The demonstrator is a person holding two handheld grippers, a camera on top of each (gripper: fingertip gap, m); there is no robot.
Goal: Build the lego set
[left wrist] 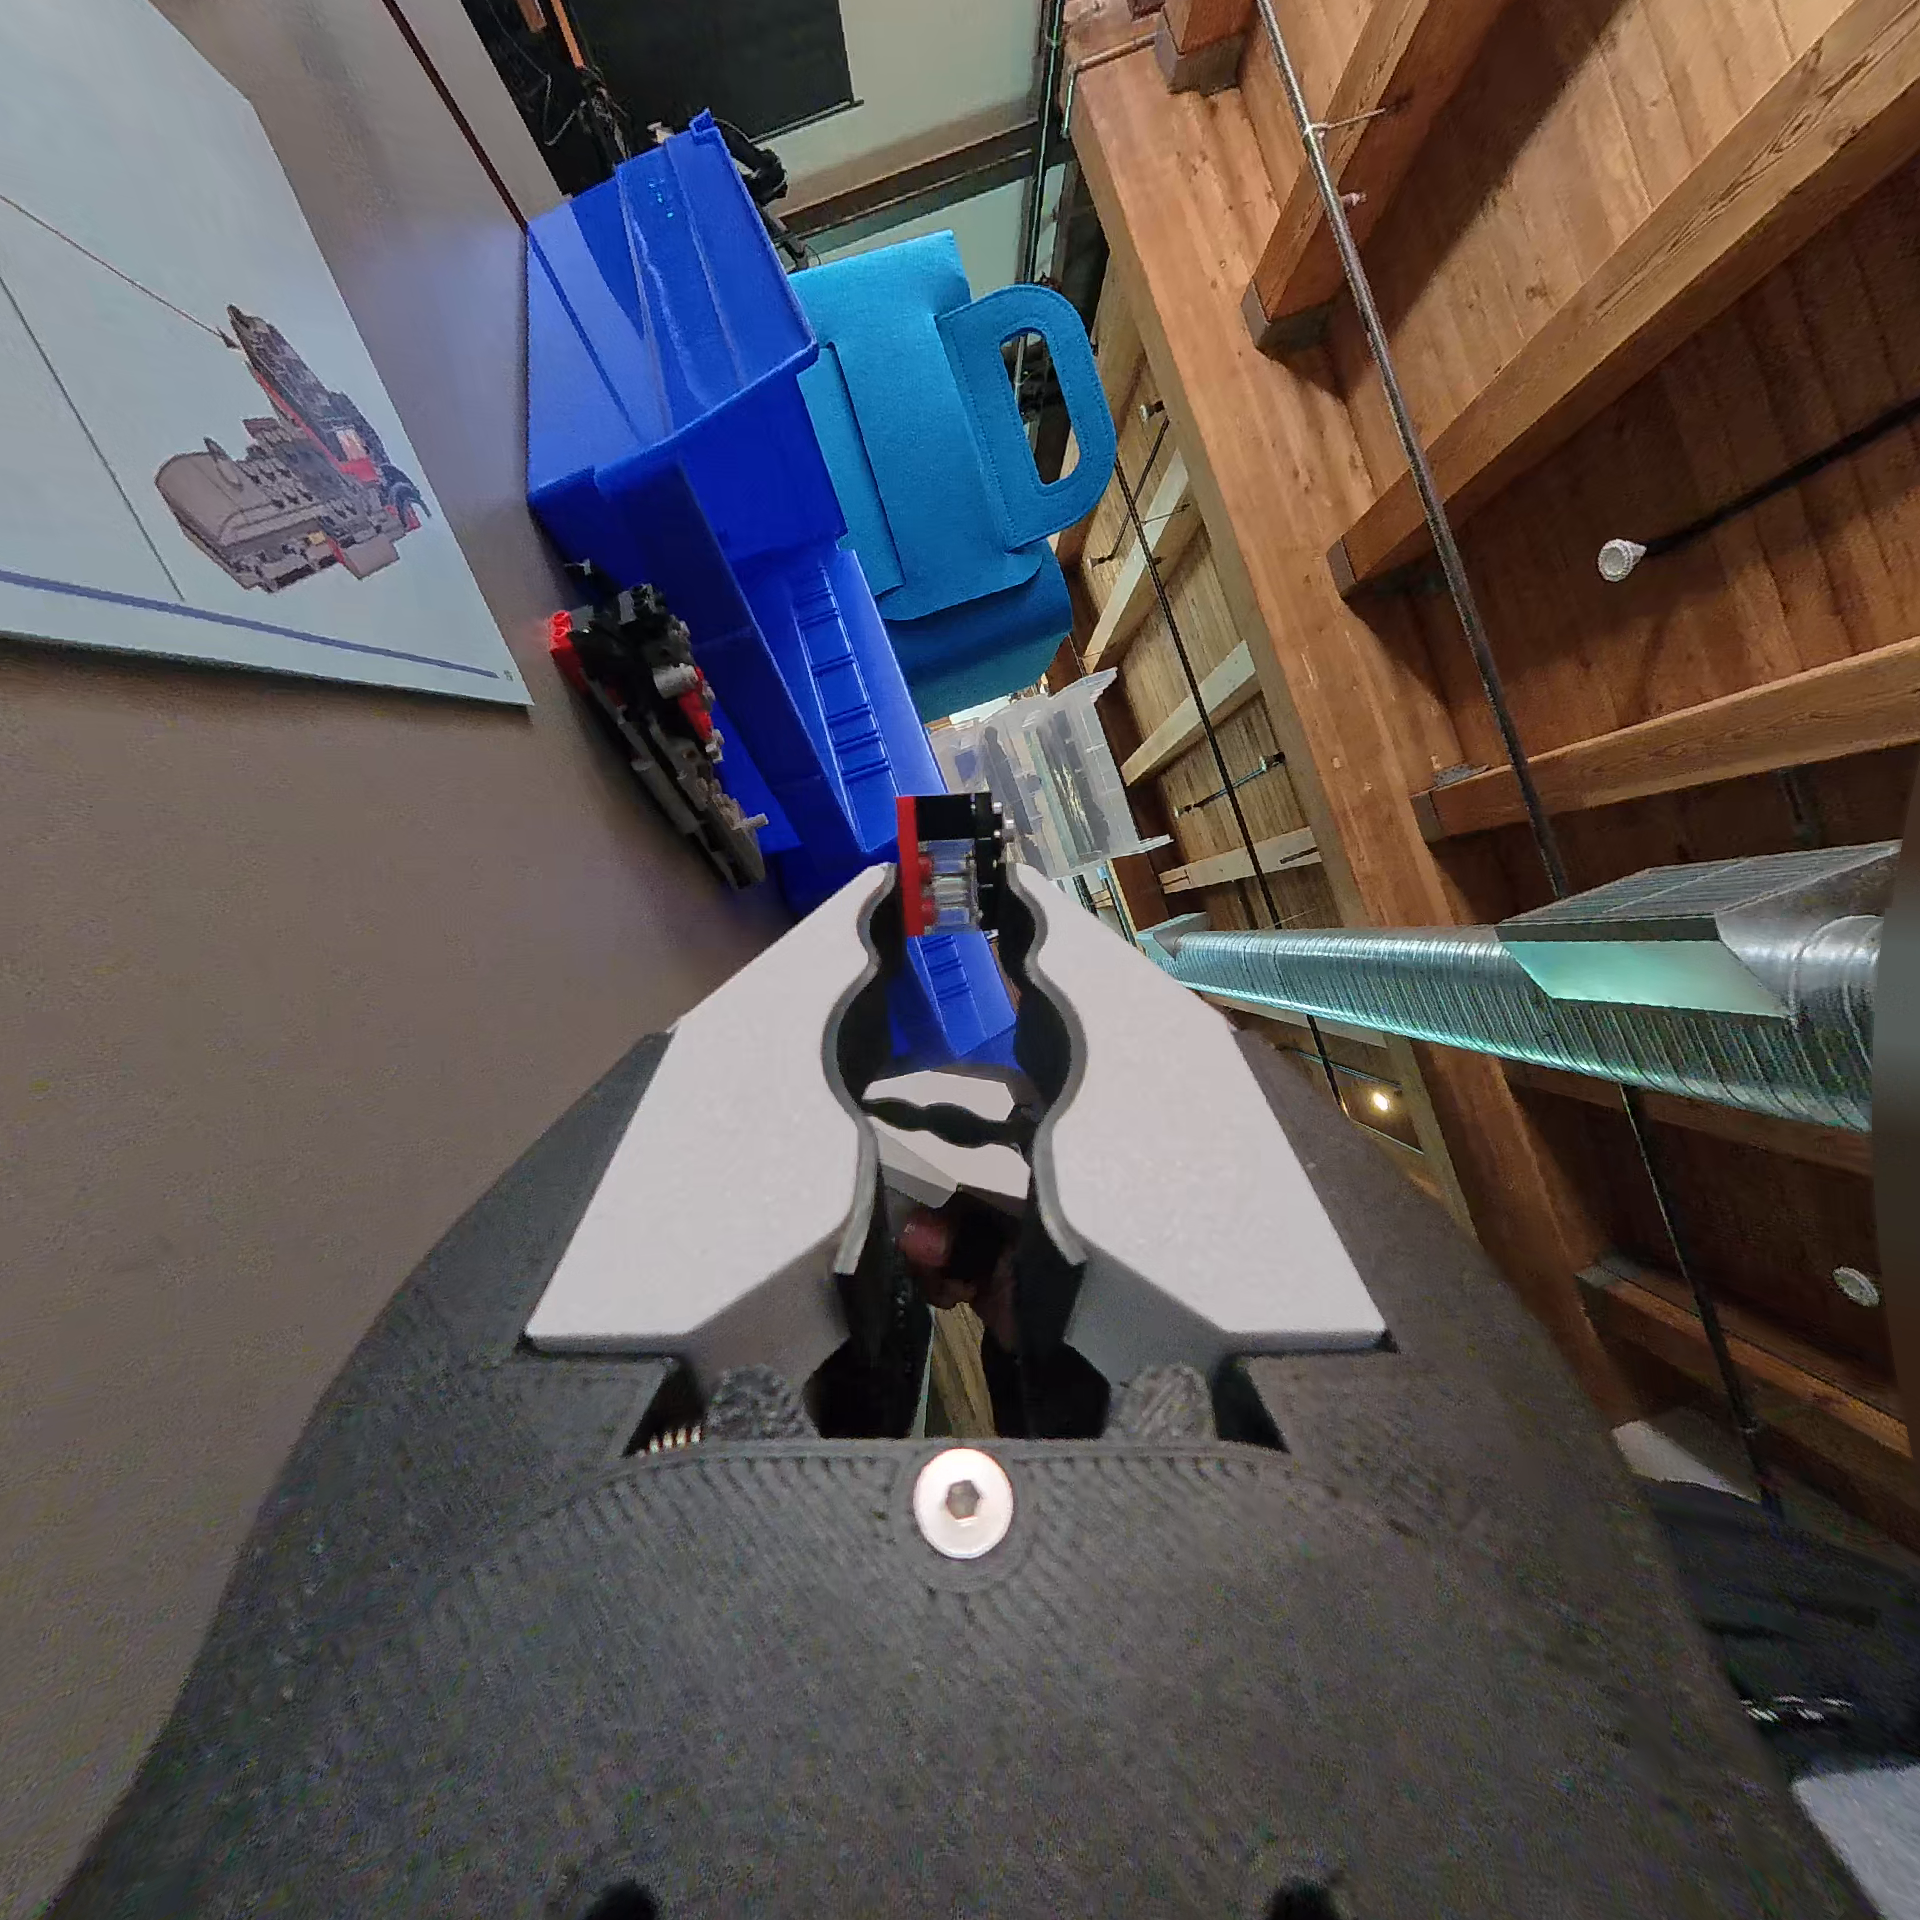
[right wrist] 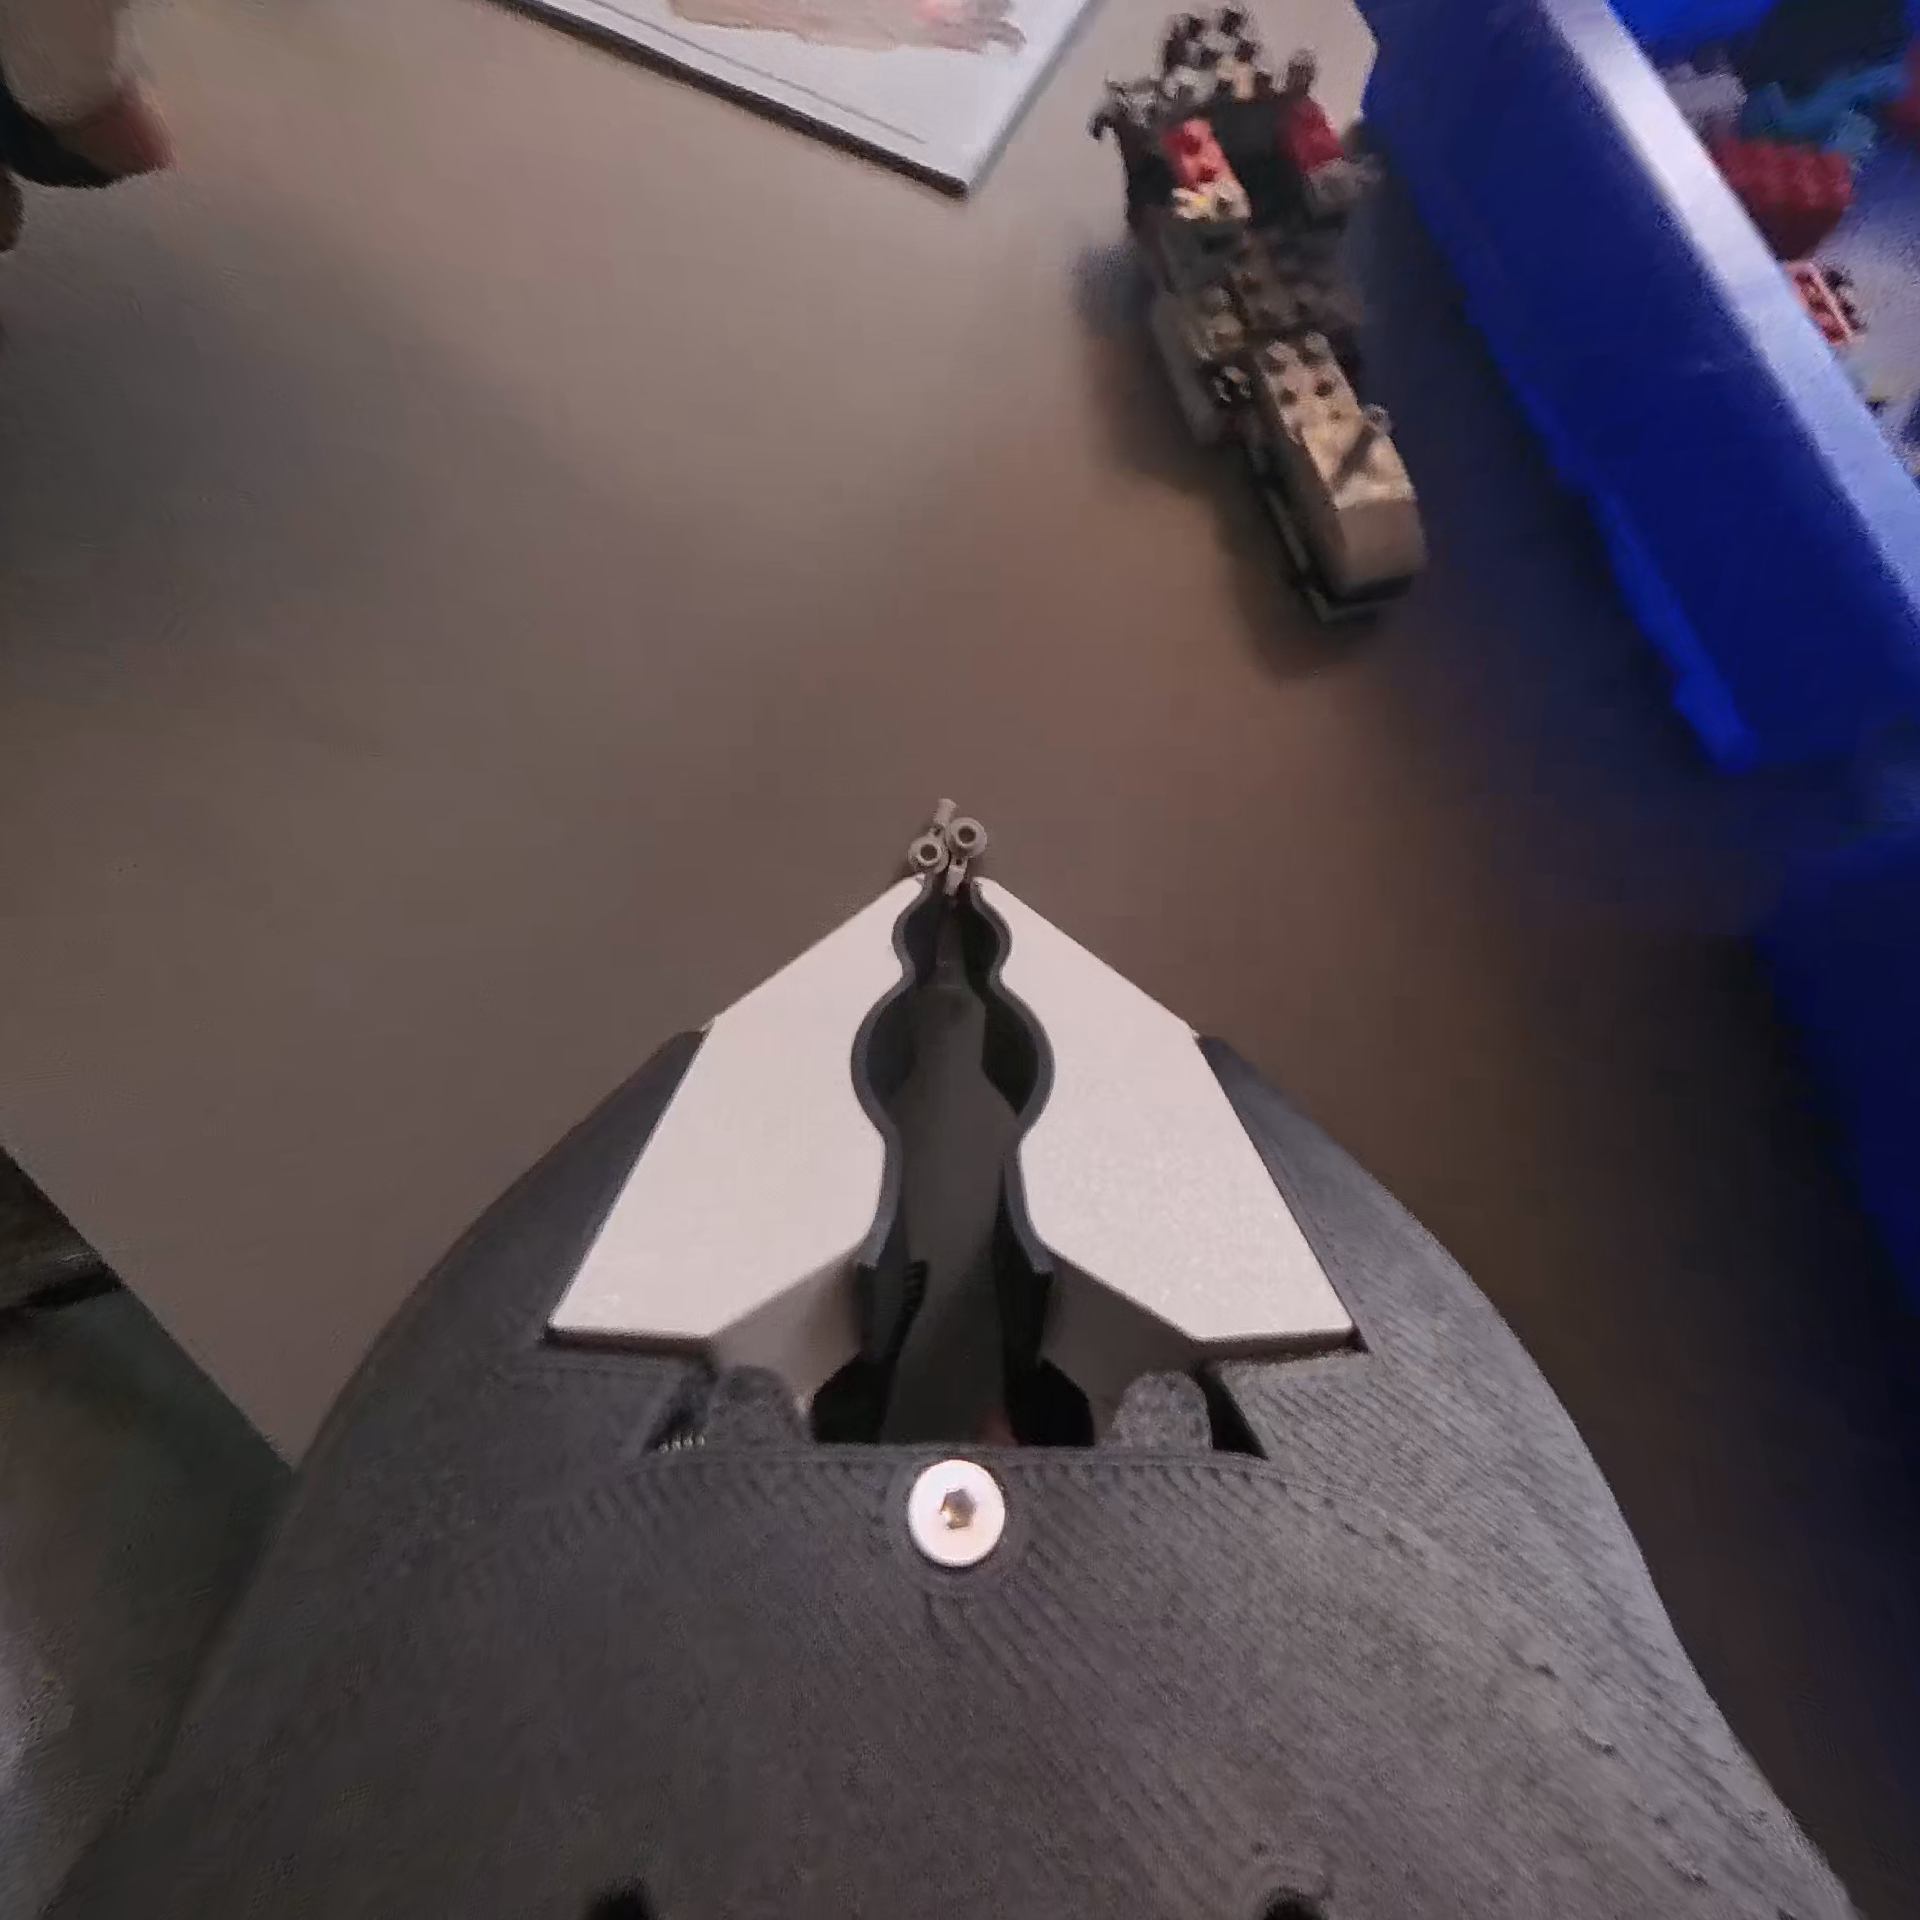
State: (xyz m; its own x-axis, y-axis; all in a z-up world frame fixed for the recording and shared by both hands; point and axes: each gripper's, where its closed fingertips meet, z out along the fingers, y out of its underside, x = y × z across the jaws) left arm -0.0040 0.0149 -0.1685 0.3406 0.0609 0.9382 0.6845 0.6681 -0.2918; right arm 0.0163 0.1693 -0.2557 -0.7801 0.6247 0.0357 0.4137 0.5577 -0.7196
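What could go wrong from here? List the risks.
1. The right gripper pinches the small grey connector piece only at its fingers' very tips; it could slip out onto the table.
2. The left gripper holds the red-and-black sub-assembly tilted, well away from the partly built model; a loose part might drop.

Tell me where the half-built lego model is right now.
The half-built lego model lies on the brown table at the right wrist view's upper right, right beside the blue bin, with the instruction sheet to its left.

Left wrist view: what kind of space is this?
Likely a workshop or loft-style workspace: exposed timber joists, a bare metal duct, and a brown table with blue parts bins beside a half-built model.
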